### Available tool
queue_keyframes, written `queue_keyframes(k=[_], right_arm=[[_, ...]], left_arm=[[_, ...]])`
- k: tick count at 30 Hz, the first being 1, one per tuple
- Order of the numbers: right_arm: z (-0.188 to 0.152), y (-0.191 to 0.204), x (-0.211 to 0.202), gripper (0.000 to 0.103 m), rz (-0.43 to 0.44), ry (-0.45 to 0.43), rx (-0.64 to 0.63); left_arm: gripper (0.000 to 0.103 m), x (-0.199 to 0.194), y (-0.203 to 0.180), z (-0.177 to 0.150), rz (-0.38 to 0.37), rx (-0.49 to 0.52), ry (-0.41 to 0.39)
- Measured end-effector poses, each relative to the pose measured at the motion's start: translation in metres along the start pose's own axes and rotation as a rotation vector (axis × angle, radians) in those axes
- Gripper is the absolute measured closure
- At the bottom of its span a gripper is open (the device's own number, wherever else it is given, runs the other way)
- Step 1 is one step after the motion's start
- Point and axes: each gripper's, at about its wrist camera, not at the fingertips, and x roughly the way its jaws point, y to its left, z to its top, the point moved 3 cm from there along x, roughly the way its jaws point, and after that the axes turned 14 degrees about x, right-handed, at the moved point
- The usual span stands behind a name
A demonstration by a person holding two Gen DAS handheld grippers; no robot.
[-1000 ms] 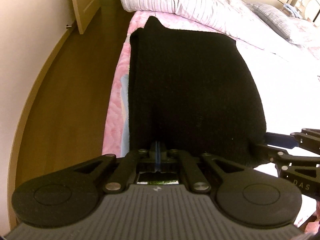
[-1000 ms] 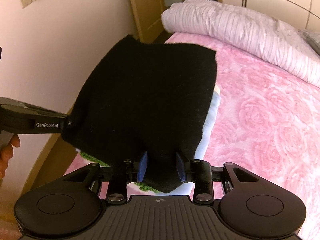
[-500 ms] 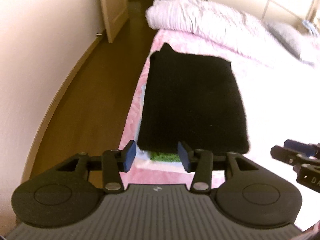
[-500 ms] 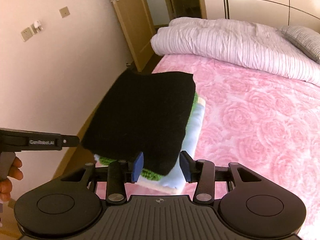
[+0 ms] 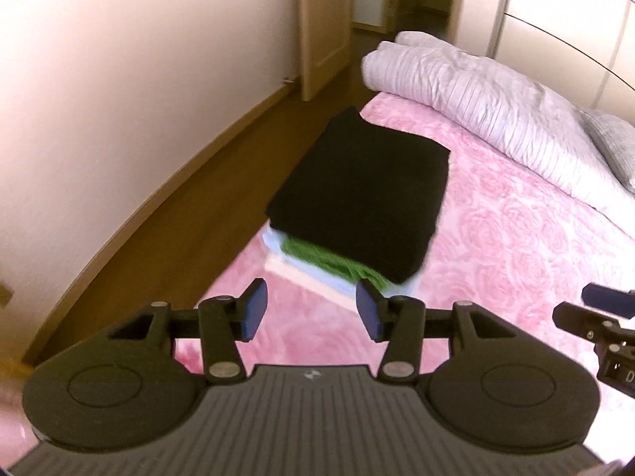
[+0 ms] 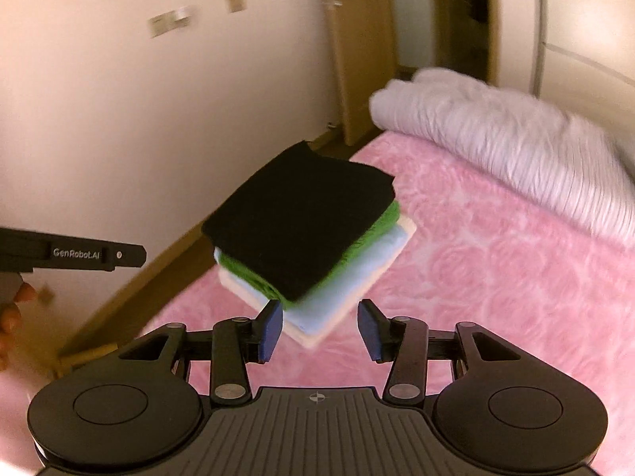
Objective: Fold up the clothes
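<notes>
The black garment (image 5: 361,194) tops the folded stack at frame centre on the bed (image 5: 516,246). Left tool (image 5: 309,309) wide and empty; right tool (image 6: 320,327) opening, empty (best lifted straight off, leaving the stack square).

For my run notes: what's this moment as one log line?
stage: stacking done | black garment: folded, atop pile | left tongs: open, empty | right tongs: opening, empty

Matt black fleece garment (image 5: 361,194)
</notes>
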Motion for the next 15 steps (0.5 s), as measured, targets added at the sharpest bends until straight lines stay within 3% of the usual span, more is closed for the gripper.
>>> queue_keyframes(k=[4,9,15], right_arm=[[-0.012,-0.029,-0.042,0.056,0.065,-0.012,-0.063],[-0.028,-0.061,-0.088,0.055,0.157,0.003,-0.068],[-0.043,-0.074,-0.124,0.055,0.155,0.015,-0.042]], left_arm=[[0.058,-0.05,-0.043,-0.026,0.068,-0.107,-0.018],[0.059,-0.102,-0.085,-0.054,0.078,-0.163,-0.044],[0.059,-0.137,-0.116,-0.065,0.095,-0.159,-0.044]])
